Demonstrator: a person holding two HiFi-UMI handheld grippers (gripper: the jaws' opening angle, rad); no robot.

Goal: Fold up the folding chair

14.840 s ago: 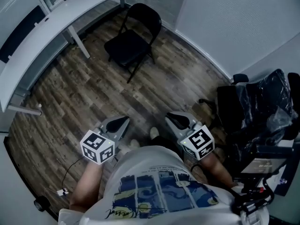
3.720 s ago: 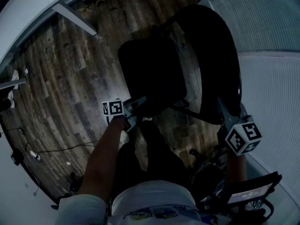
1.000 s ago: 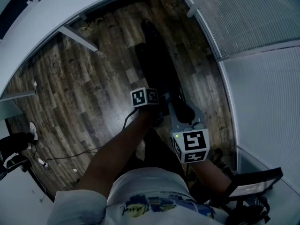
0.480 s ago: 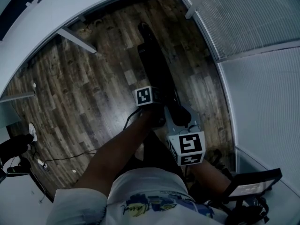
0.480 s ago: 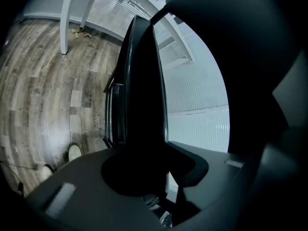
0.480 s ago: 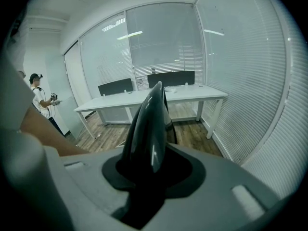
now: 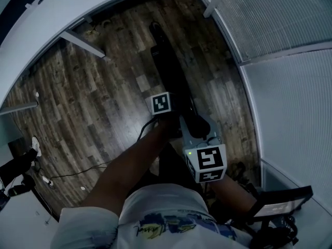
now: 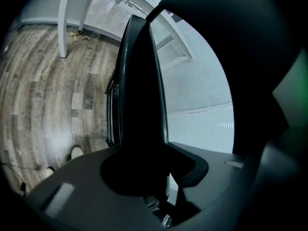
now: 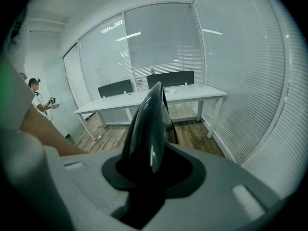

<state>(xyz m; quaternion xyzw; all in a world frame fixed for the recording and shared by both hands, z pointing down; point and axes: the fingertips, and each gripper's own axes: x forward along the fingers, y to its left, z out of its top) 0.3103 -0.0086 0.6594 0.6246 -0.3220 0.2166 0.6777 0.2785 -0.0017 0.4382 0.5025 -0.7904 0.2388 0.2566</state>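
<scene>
The black folding chair (image 7: 168, 61) is folded flat and stands edge-on on the wood floor in the head view, leaning toward me. My left gripper (image 7: 174, 119) is shut on the chair's left side near the top. In the left gripper view the dark folded frame (image 8: 142, 81) fills the gap between the jaws (image 8: 144, 172). My right gripper (image 7: 196, 124) is on the rounded top of the backrest. The glossy backrest rim (image 9: 149, 124) sits between the jaws of the right gripper (image 9: 147, 177), which have just been opening slightly.
A long white desk (image 7: 62, 9) curves along the top left, with a slanted leg (image 7: 83, 38) on the floor. A glass wall with blinds (image 7: 280, 61) runs down the right. A cable (image 7: 67, 175) lies on the floor. A person (image 9: 36, 97) stands far off.
The chair, open with its seat down a few seconds ago, now stands folded flat. Over the last second both grippers have kept almost in place on it.
</scene>
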